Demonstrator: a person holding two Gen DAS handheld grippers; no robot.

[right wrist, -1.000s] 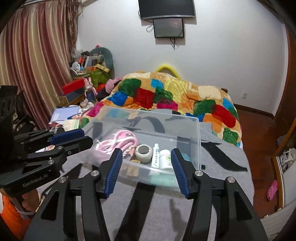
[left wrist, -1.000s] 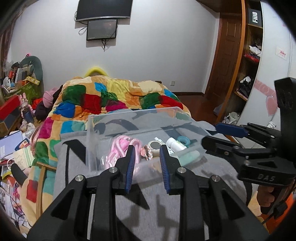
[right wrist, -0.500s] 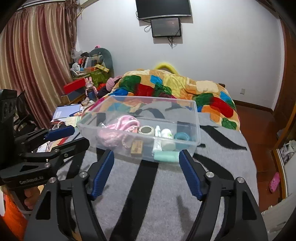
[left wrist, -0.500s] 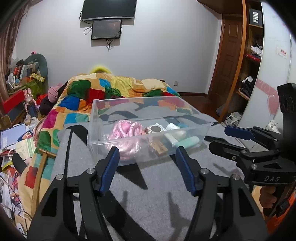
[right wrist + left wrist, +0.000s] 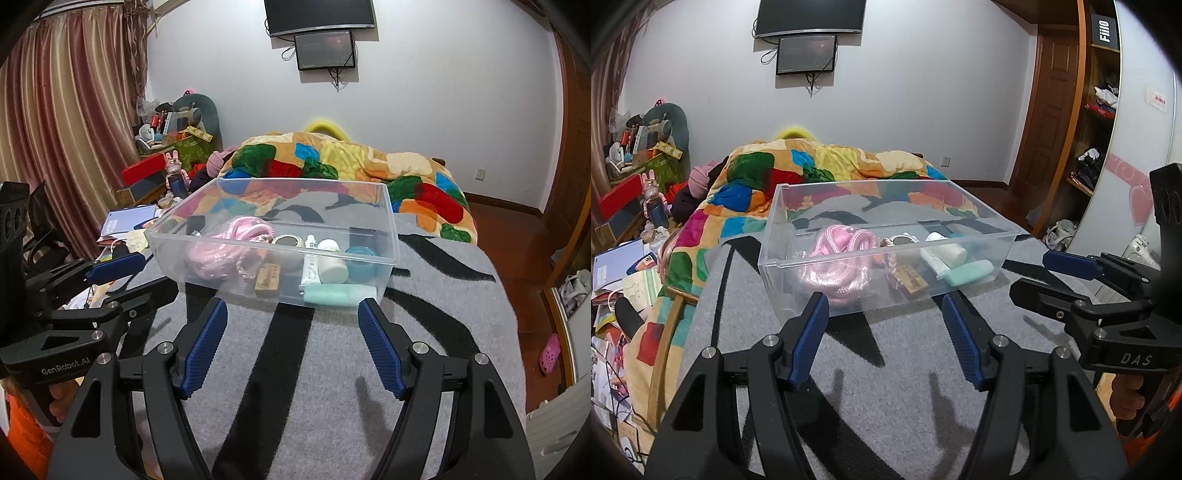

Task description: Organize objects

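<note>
The bed (image 5: 886,369) under me wears a grey blanket (image 5: 443,314) with black stripes. At my twelve o'clock a clear plastic bin (image 5: 389,221) sits directly on that blanket. Beyond the bin, a patchwork quilt (image 5: 351,162) in bright colours covers the bed's far end.

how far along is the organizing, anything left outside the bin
Mostly done, it seems. The clear plastic bin on the grey striped blanket already holds the pink rope, tape roll, white bottle, mint tube and wooden tag. Nothing is in hand: the left gripper and right gripper hover before the bin, jaws open and empty. No loose item shows on the blanket.
</note>
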